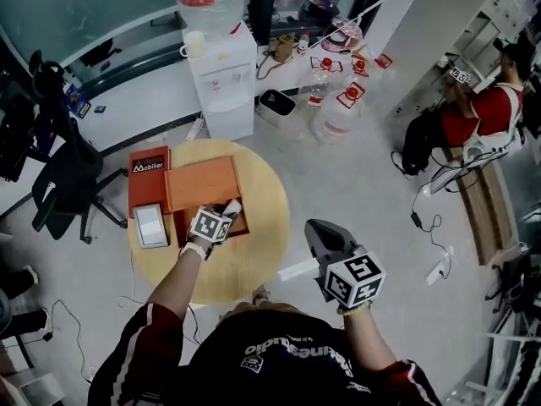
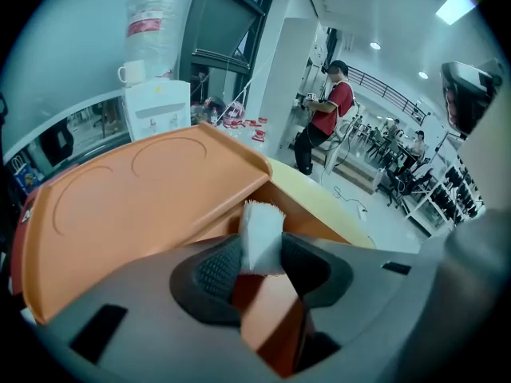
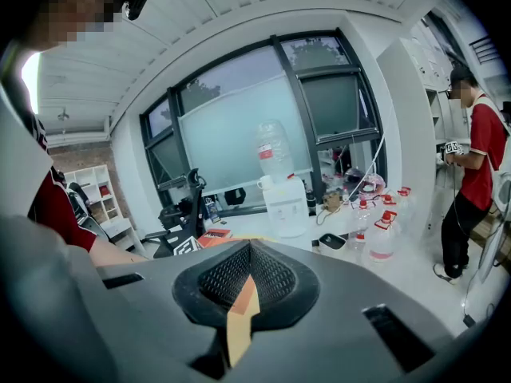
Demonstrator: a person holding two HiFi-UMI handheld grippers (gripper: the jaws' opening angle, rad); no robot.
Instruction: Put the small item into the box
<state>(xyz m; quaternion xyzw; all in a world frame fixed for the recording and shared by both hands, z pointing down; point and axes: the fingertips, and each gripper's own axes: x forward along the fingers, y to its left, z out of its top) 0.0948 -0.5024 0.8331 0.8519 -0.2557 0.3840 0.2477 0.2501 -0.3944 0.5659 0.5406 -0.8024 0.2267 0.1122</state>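
Observation:
An orange box point(image 1: 240, 226) stands on the round wooden table point(image 1: 258, 184), its lid point(image 1: 203, 183) thrown open toward the back. My left gripper point(image 1: 228, 213) reaches down over the open box and is shut on the small white item point(image 1: 232, 205). In the left gripper view the white item point(image 2: 261, 234) sits pinched between the dark pads point(image 2: 219, 268), with the box's orange inside point(image 2: 275, 325) below and the lid point(image 2: 144, 190) to the left. My right gripper point(image 1: 314, 232) hangs off the table's right side, shut and empty point(image 3: 250, 254).
A red box point(image 1: 149, 172) and a white flat pack point(image 1: 151, 225) lie on the table's left part. A water dispenser point(image 1: 221, 74) and several water bottles point(image 1: 338, 108) stand behind. An office chair point(image 1: 63, 176) is at the left, a seated person point(image 1: 473, 112) at far right.

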